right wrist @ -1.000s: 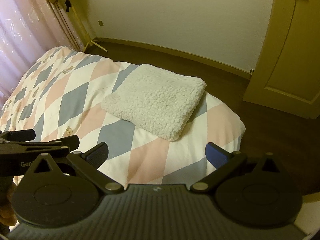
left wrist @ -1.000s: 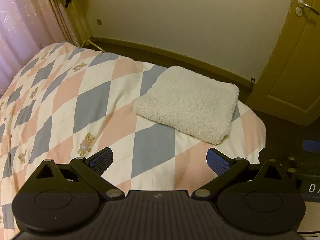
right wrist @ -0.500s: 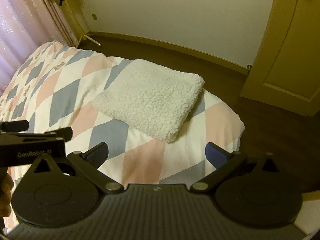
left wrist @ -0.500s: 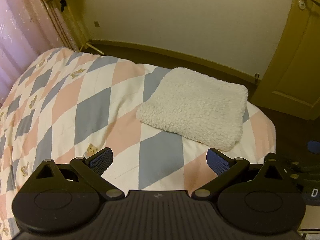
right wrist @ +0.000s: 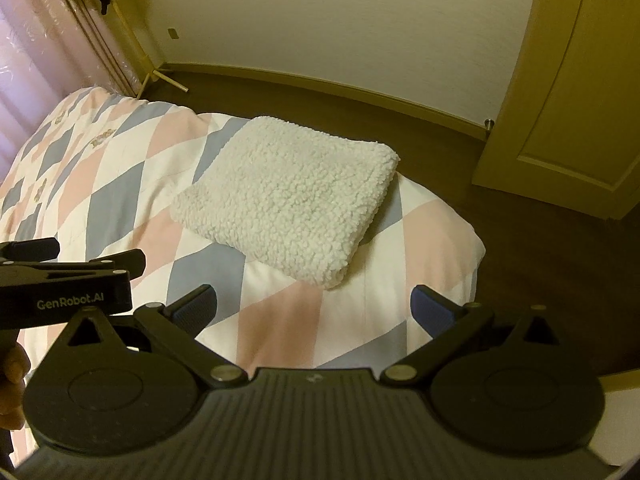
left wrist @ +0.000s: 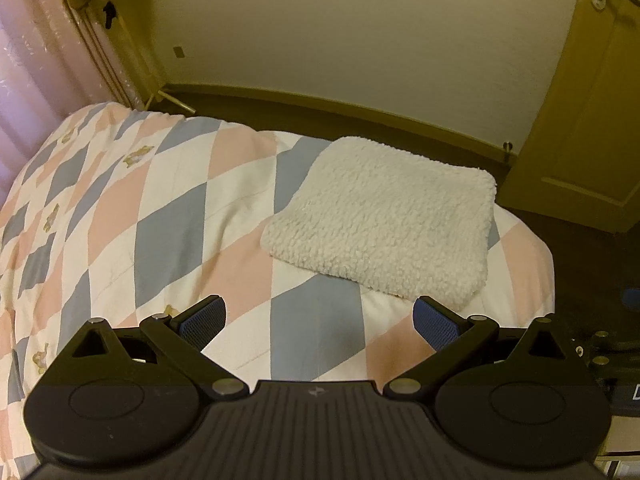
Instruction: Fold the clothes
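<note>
A cream fleece garment (left wrist: pixel 384 220) (right wrist: pixel 288 196), folded into a thick, roughly square bundle, is laid flat on the near right corner of the bed. It is seen lying on a quilt (left wrist: pixel 168 216) (right wrist: pixel 120 184) patterned with pink, grey-blue and white diamonds, with small bear motifs scattered over the left part. The bundle's folded, rounded edge is turned toward the right side, and its lower corner is set close to the quilt's edge.

The left gripper (left wrist: pixel 318 322) is held above the quilt, short of the garment, with its blue-padded fingers (left wrist: pixel 202 318) spread wide apart and nothing between them. The right gripper (right wrist: pixel 314 310) is likewise held over the bed's corner, its fingers (right wrist: pixel 430 310) parted wide and empty; the garment is not touched by either tool. In the right wrist view the left gripper's black body, marked with white lettering, is seen at the left edge, with part of a hand (right wrist: pixel 14 384) below it.

Beyond the bed, a dark wooden floor (right wrist: pixel 540 264) is bordered by a pale wall (left wrist: pixel 360 40). A yellowish door (left wrist: pixel 588 120) is seen at the right, and pink curtains (left wrist: pixel 36 48) are hung at the left.
</note>
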The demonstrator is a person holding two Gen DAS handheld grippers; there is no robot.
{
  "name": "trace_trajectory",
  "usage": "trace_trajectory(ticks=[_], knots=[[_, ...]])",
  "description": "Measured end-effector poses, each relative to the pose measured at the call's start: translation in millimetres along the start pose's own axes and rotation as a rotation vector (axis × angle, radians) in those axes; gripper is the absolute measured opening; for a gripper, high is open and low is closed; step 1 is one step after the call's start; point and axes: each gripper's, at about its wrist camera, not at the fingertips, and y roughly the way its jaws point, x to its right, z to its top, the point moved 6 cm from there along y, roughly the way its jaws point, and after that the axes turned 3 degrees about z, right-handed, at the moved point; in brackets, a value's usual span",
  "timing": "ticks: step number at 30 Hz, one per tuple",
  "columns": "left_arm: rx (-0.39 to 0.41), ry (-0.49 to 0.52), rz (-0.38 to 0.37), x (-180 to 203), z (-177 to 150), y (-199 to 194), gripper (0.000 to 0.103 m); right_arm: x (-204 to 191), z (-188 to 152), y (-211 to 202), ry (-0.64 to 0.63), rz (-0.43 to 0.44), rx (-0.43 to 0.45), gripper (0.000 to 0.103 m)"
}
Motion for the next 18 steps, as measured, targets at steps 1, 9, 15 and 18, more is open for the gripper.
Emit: trace_trajectory(ticks=[1, 9, 15, 18], knots=[[0.001, 0.0, -0.001, 0, 1, 1, 0.103, 0, 1, 1, 0.0, 0.0, 0.0, 0.102], [0.001, 0.02, -0.011, 3, 5, 10, 0.103, 2, 6, 6, 0.006, -0.01, -0.001, 0.102], [-0.005, 0.036, -0.024, 13, 8, 15, 0.103, 11, 5, 8, 0.02, -0.022, -0.007, 0.102], [-0.012, 0.042, -0.027, 17, 8, 18, 0.103, 16, 4, 9, 0.028, -0.028, -0.01, 0.102]])
